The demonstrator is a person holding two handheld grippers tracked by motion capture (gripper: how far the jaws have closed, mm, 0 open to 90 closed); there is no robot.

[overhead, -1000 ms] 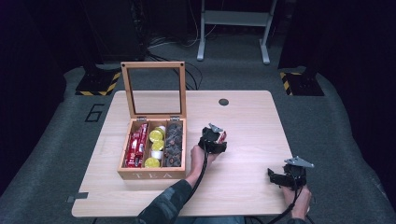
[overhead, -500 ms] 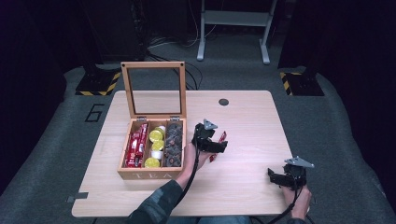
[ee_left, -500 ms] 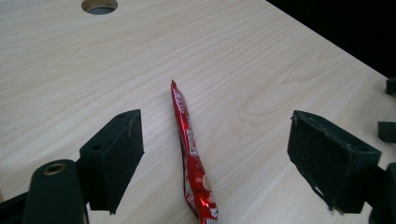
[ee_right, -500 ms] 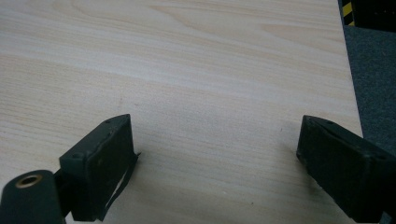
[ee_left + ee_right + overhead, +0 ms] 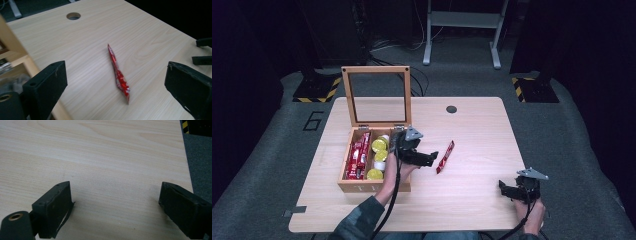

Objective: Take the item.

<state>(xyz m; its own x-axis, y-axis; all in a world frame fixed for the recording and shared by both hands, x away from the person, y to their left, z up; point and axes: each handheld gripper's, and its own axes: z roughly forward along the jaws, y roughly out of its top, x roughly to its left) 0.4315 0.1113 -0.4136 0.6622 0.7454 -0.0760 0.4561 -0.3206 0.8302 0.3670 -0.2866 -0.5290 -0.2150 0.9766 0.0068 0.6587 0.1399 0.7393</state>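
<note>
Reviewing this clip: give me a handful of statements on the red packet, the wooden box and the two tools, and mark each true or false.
1. The red packet lies flat on the table, outside the wooden box. True.
2. The left tool grips the packet. False: its jaws have just been opening, stand wide apart, and nothing is between them; the packet lies on the table ahead of them.
3. The box lid is shut. False: it stands upright, open.
4. The right tool is open over bare wood near the table's right edge. True.
5. The box holds only red packets. False: yellow round items fill its middle compartment.
</note>
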